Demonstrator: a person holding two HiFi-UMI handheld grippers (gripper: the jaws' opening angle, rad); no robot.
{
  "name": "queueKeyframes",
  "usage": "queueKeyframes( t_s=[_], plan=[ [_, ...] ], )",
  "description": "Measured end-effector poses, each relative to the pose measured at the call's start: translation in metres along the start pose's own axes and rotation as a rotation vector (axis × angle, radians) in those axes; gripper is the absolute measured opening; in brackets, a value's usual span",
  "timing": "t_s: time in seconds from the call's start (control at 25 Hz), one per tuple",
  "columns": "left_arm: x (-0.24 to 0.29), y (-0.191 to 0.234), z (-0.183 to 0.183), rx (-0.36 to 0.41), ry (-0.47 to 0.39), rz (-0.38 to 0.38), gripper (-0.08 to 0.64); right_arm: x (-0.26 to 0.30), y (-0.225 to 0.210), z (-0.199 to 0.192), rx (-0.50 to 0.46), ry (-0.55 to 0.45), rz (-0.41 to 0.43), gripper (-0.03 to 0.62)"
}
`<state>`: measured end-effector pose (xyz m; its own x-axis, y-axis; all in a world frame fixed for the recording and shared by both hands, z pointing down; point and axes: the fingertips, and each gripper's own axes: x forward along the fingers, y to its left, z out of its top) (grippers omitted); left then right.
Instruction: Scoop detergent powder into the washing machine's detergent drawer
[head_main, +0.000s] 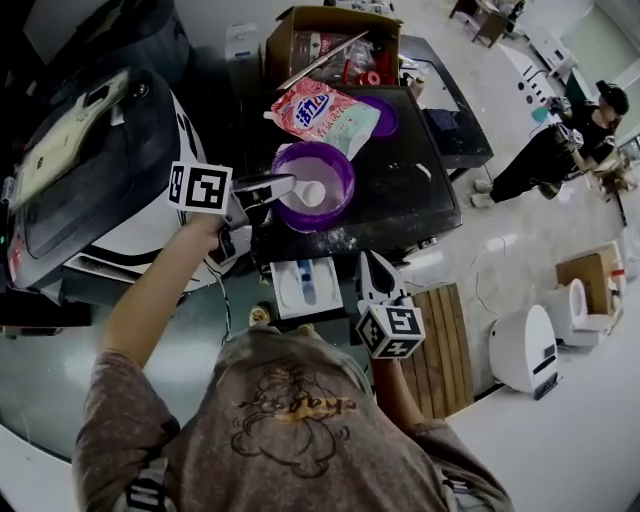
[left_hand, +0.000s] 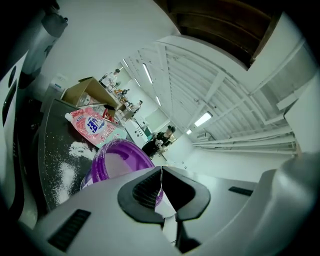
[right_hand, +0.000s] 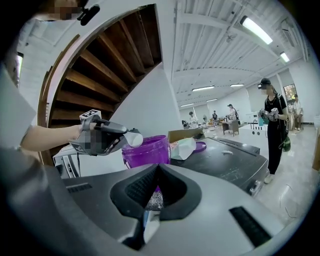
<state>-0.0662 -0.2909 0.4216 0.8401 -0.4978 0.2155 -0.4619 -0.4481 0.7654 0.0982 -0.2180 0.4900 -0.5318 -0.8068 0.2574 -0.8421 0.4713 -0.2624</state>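
My left gripper (head_main: 283, 184) is shut on the handle of a white scoop (head_main: 311, 193), which it holds over the open purple tub (head_main: 338, 165) on the black washer top (head_main: 410, 185). In the left gripper view the jaws (left_hand: 161, 184) pinch a thin white edge, with the purple tub (left_hand: 117, 162) just beyond. The right gripper view shows that scoop (right_hand: 133, 138) level above the tub (right_hand: 146, 151). The white detergent drawer (head_main: 305, 285) stands pulled out below the tub. My right gripper (head_main: 369, 264) hangs shut and empty just right of the drawer, its jaws (right_hand: 157, 169) pressed together.
A pink detergent bag (head_main: 322, 115) and purple lid (head_main: 387, 116) lie behind the tub, with a cardboard box (head_main: 335, 40) further back. Spilled powder (left_hand: 62, 172) dusts the washer top. Another machine (head_main: 95, 170) stands at left. A person (head_main: 560, 140) stands at far right.
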Motion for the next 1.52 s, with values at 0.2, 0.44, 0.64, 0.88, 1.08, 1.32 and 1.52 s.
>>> queueKeyframes(
  t_s=[0.2, 0.44, 0.64, 0.88, 1.08, 1.32, 1.52],
  plan=[
    [-0.012, -0.015, 0.001, -0.001, -0.057, -0.009, 0.023, -0.001, 0.005, 0.002, 0.01, -0.008, 0.024, 0.002],
    [-0.027, -0.035, 0.004, 0.058, -0.086, -0.046, 0.023, -0.004, 0.014, 0.001, 0.009, -0.024, 0.012, 0.002],
    [-0.037, -0.046, -0.009, 0.062, -0.069, -0.076, 0.023, -0.011, 0.03, -0.003, 0.015, -0.027, -0.009, 0.002],
    [-0.052, -0.043, -0.04, 0.006, -0.062, -0.075, 0.023, -0.026, 0.048, -0.013, 0.05, -0.037, -0.048, 0.002],
    [-0.058, -0.039, -0.059, 0.059, -0.053, -0.077, 0.023, -0.036, 0.055, -0.018, 0.067, -0.041, -0.079, 0.002],
    [-0.06, -0.022, -0.088, 0.018, -0.044, -0.018, 0.023, -0.05, 0.052, -0.032, 0.033, -0.027, -0.107, 0.002],
    [-0.06, -0.008, -0.108, 0.06, -0.034, 0.032, 0.023, -0.056, 0.06, -0.03, 0.057, -0.043, -0.108, 0.002]
  ],
)
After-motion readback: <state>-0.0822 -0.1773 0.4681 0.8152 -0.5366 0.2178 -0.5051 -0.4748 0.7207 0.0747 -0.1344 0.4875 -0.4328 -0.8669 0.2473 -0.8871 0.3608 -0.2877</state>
